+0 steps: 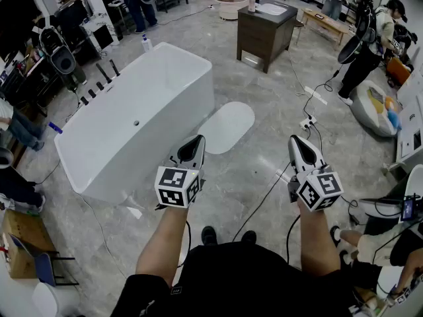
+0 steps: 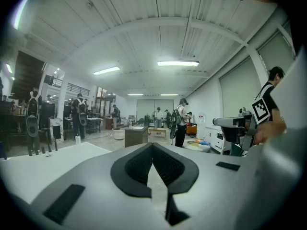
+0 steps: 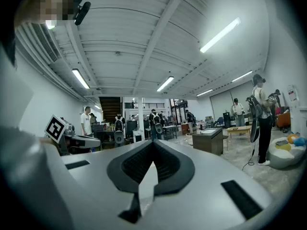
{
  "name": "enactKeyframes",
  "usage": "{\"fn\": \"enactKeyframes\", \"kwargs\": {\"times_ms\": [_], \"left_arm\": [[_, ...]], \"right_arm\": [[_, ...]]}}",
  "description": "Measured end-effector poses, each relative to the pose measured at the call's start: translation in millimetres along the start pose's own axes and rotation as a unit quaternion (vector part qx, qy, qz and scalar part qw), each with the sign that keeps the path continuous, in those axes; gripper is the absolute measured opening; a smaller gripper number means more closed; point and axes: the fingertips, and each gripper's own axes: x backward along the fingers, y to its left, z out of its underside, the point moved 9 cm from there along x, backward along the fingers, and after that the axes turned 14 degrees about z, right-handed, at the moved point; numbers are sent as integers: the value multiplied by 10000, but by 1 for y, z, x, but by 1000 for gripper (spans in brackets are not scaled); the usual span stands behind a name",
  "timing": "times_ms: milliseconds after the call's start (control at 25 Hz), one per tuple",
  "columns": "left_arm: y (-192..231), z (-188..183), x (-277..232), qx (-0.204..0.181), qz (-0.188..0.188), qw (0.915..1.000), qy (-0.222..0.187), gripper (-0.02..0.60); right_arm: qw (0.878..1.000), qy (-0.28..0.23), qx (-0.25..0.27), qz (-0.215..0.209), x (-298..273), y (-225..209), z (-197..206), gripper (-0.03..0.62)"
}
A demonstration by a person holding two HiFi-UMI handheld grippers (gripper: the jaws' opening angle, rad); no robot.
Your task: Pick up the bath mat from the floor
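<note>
Left gripper point(image 1: 195, 144): jaws fully closed, nothing between them. The left gripper view point(image 2: 152, 150) confirms that the pads meet with no object gripped. The left forearm point(image 1: 165, 240) extends forward from the standing person. This gripper points ahead, tipped slightly down, and hangs well above the floor point(image 1: 264, 177), beside the near right corner of the bathtub point(image 1: 132, 127).

Bath mat point(image 1: 227, 127): a white oval lying flat on the floor, just beside the right side of the bathtub. It lies ahead of both grippers and between them, nearer the left one. Neither gripper view shows it.

Handling (judgement): the mat is probably light, soft and flexible, and is likely to sag and fold when lifted by one point. Because it lies flat, the jaws must open and pinch an edge. The near right edge, the side away from the bathtub, offers the clearest access. A pinch at two separated edge points, one per gripper, would limit drooping.

Right gripper point(image 1: 297, 144): jaws also fully closed and empty, as the right gripper view point(image 3: 153, 147) confirms. The right forearm point(image 1: 316, 236) extends forward, roughly parallel to the left. This gripper is held about level, above a cable point(image 1: 264, 200) that runs across the floor. Both grippers must descend a long way to reach the mat.
</note>
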Motion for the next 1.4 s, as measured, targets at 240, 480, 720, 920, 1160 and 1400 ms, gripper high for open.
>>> {"fn": "enactKeyframes", "kwargs": {"times_ms": [240, 480, 720, 920, 1160, 1400], "left_arm": [[3, 3, 3, -4, 5, 10000, 4, 17], [2, 0, -1, -14, 20, 10000, 8, 17], [2, -1, -2, 6, 82, 10000, 23, 18], [2, -2, -4, -23, 122, 9999, -31, 127], [5, -2, -5, 67, 99, 9999, -30, 228], [5, -3, -5, 45, 173, 9998, -16, 318]], "right_arm": [[10000, -14, -12, 2, 0, 3, 3, 12], [10000, -44, 22, -7, -2, 1, -1, 12], [9999, -49, -29, 143, -3, -3, -3, 14], [9998, -81, 3, 173, -4, -6, -2, 25], [9998, 4, -143, 139, -8, -9, -1, 119], [9997, 123, -211, -22, -14, -8, 0, 282]]}}
